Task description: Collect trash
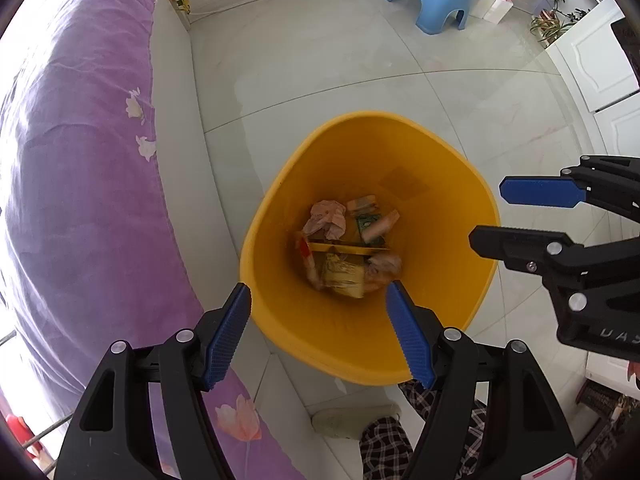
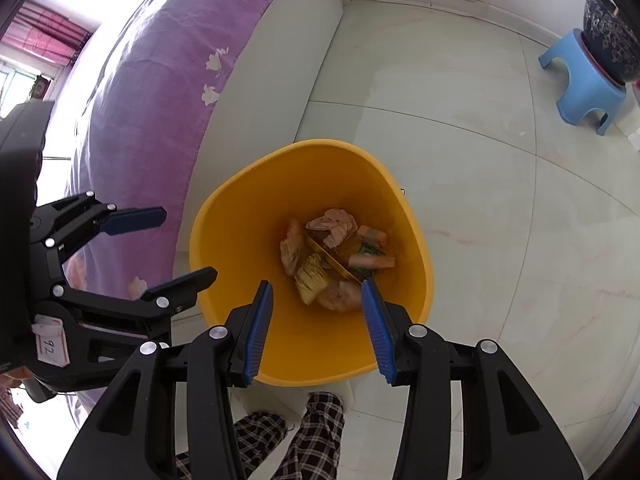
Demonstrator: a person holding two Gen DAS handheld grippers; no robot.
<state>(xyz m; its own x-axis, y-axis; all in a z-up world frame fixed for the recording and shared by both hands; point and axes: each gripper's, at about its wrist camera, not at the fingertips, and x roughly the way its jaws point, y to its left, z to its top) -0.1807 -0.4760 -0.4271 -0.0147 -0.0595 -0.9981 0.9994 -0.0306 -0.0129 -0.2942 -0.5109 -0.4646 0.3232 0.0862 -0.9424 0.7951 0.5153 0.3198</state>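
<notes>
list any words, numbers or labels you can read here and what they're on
"92": handwritten on a white tag stuck to the left gripper.
"UAS": pale letters on the right gripper body, cut off at the picture's edge.
Print on the wrappers in the yellow bin: too small and blurred to read.

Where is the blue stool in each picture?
Left wrist view: the blue stool stands at the top, right of the middle, beyond the yellow bin.
Right wrist view: the blue stool stands at the upper right edge, a dark pot on it.
Shared landmark: the yellow bin beside the purple bedspread.
</notes>
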